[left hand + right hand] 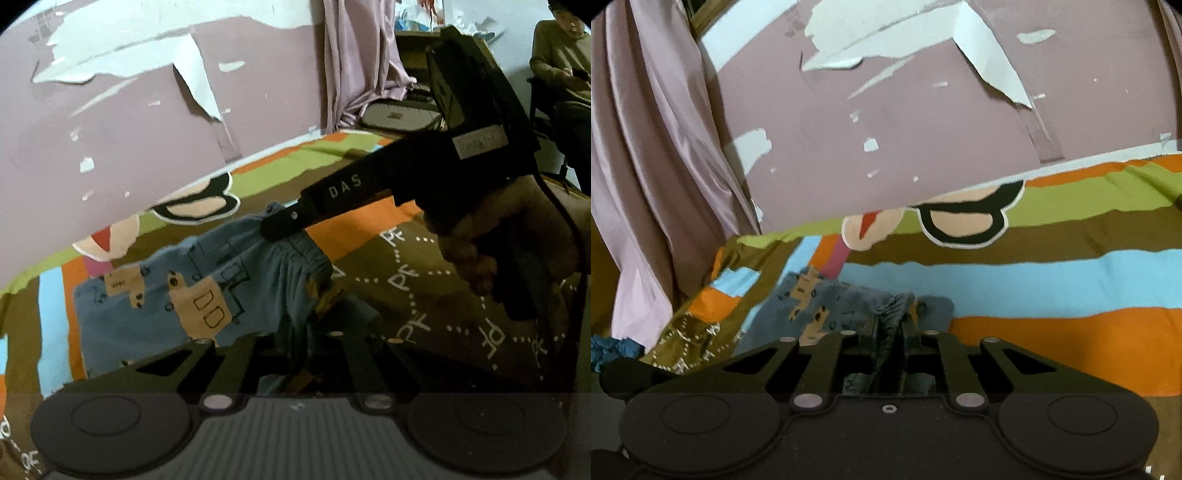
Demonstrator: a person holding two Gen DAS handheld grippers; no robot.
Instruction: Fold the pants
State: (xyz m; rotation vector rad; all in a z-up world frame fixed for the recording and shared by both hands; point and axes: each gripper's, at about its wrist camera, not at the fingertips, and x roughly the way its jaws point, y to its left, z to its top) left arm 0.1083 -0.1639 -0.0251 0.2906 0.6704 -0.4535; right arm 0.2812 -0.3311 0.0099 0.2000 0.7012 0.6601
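- Pants [207,295]: small blue pair with tan patches, seen lying on a striped bedspread [1071,280], waistband end bunched and lifted toward both tools.
- Left tool [295,347]: jaws closed on a gathered fold of the blue fabric, as seen in the left wrist view.
- Right tool [890,332]: jaws clamped on bunched waistband cloth; its black body [332,199] and the holding hand [517,236] are also seen from the left wrist view, pinching the far edge of the waist.
- Progress: judged early; both grips are set, but no clean fold is visible, and the legs are spread flat and rumpled.
- Left to do, by judgement: the held edge is to be carried over and laid down, then smoothed.
- Surface: soft bed cover in orange, green, blue and brown bands with a cartoon print, wrinkled.
- Room: mauve wall [923,129] with peeling paint patches, pink curtain [646,166] at the side, seated person [561,74] in the far corner.
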